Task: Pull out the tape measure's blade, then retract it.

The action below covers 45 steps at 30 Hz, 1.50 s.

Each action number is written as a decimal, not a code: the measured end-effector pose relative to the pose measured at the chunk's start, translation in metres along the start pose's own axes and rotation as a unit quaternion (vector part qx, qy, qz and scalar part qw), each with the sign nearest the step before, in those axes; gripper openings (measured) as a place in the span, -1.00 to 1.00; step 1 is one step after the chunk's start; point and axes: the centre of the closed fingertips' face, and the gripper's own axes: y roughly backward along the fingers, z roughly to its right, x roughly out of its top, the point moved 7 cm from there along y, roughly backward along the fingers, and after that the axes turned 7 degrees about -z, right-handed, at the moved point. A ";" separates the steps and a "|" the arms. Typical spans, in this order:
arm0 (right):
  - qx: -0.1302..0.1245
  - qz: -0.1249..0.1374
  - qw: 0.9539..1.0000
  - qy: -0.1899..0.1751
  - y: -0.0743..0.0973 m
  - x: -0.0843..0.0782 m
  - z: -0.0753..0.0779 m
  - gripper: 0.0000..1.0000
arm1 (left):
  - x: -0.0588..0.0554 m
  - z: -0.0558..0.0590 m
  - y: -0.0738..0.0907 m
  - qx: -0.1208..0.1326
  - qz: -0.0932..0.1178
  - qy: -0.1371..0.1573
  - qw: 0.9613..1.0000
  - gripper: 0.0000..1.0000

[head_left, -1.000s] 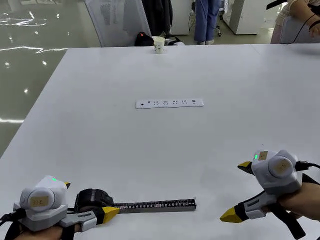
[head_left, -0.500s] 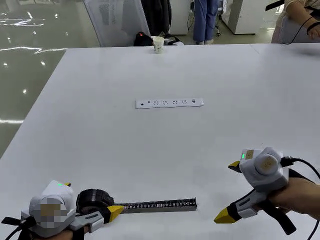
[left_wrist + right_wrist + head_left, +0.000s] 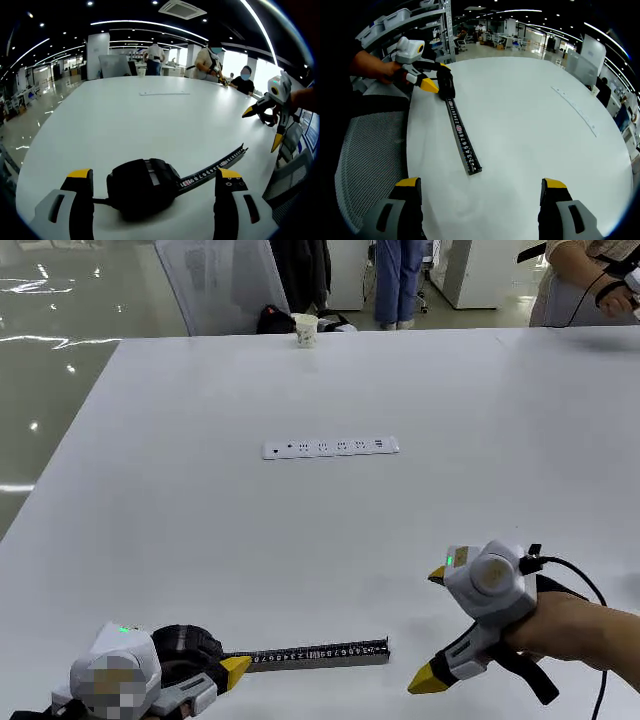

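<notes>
Between the jaws of my left gripper (image 3: 154, 173), which stand open and clear of it on both sides, sits the black, rounded, ribbed tape measure case (image 3: 142, 187) on the smooth white surface (image 3: 300, 530). Its dark flat blade with pale numerals (image 3: 461, 140) runs out past the right-hand jaw, partly drawn, straight and stiff. Over the last second my right gripper (image 3: 481, 182) has slid in toward the blade's squared end, which now lies just ahead of its open, empty jaws, nearer the left one. I judge the pull-out unfinished, with a pinch on that end coming next. Well beyond both jaws lie a long white plastic power strip (image 3: 330, 448) and a small paper cup (image 3: 305, 329).
</notes>
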 end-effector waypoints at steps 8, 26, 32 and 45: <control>0.017 -0.014 0.999 0.039 -0.018 0.009 -0.006 0.98 | 0.001 -0.001 -0.001 0.029 0.038 0.032 0.998 0.98; 0.040 -0.075 0.991 0.108 -0.051 0.019 0.000 0.53 | 0.002 -0.005 -0.008 0.065 0.058 0.046 0.995 0.98; 0.050 -0.086 0.987 0.124 -0.052 0.018 0.000 0.22 | -0.002 -0.006 -0.008 0.072 0.059 0.036 0.995 0.98; 0.057 -0.097 0.985 0.129 -0.058 0.019 -0.003 -0.24 | -0.004 -0.005 -0.010 0.066 0.059 0.032 0.996 0.98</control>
